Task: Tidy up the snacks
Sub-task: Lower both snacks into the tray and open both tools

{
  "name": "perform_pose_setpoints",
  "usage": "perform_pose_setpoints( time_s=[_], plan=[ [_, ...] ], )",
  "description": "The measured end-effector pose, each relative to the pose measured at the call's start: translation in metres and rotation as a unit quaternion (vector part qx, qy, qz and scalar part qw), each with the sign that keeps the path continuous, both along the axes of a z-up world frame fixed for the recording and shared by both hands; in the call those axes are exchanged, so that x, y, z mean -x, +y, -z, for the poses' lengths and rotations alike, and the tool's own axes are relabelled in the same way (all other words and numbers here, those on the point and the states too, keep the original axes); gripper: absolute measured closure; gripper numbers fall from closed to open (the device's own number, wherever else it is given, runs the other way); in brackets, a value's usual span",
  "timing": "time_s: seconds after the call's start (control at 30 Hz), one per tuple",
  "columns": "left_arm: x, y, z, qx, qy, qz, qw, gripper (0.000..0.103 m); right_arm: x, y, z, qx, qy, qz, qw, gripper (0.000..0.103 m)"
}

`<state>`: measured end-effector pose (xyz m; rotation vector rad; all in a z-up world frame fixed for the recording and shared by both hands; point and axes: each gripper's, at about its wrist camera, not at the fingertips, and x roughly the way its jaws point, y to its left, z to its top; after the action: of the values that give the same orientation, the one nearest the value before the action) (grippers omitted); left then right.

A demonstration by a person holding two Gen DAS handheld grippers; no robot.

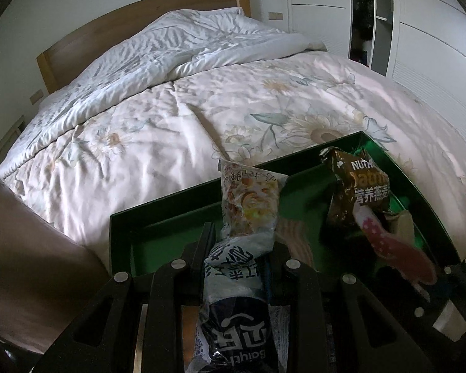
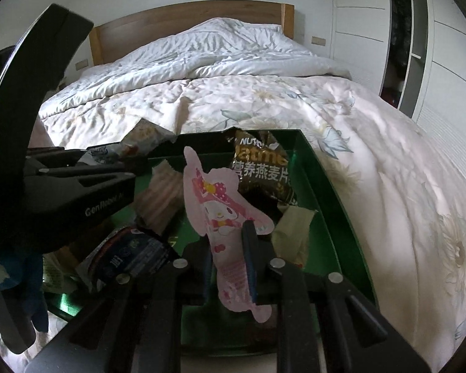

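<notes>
A green box (image 1: 121,233) lies on the bed with snack packets in it. In the left wrist view my left gripper (image 1: 242,248) is shut on a clear and dark blue snack bag (image 1: 248,199), which stands up over the box's near part. A brown oatmeal packet (image 1: 357,192) rests at the box's far right. In the right wrist view my right gripper (image 2: 228,245) is shut on a flat pink cartoon packet (image 2: 217,208), held above the green box (image 2: 326,180). The brown oatmeal packet (image 2: 261,168) sits just beyond it. The left gripper (image 2: 133,168) reaches in from the left.
Inside the box also lie a beige packet (image 2: 292,233), a striped pink packet (image 2: 158,195) and a dark blue packet (image 2: 133,255). The flowered quilt (image 1: 171,118) spreads around the box, with a wooden headboard (image 1: 108,31) behind and white wardrobes (image 1: 435,46) on the right.
</notes>
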<state>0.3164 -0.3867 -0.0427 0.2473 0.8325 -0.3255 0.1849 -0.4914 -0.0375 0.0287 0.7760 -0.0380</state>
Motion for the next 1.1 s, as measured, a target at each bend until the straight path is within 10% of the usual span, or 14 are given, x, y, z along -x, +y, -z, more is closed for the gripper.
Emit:
perform_pose_setpoints(
  time_s=[0.7, 0.93, 1.1],
  plan=[
    [0.004, -0.002, 0.005, -0.007, 0.001, 0.007, 1.0000, 0.079, 0.003, 0.004, 0.004, -0.009, 0.001, -0.001, 1.000, 0.103],
    [0.006, -0.003, 0.004, -0.006, -0.006, 0.008, 0.9999, 0.062, 0.012, -0.001, 0.005, -0.025, 0.003, 0.012, 1.000, 0.064],
    [0.009, 0.003, -0.004, 0.007, -0.019, 0.008, 0.9998, 0.051, 0.022, -0.003, 0.000, -0.033, -0.004, 0.015, 0.999, 0.062]
  ],
)
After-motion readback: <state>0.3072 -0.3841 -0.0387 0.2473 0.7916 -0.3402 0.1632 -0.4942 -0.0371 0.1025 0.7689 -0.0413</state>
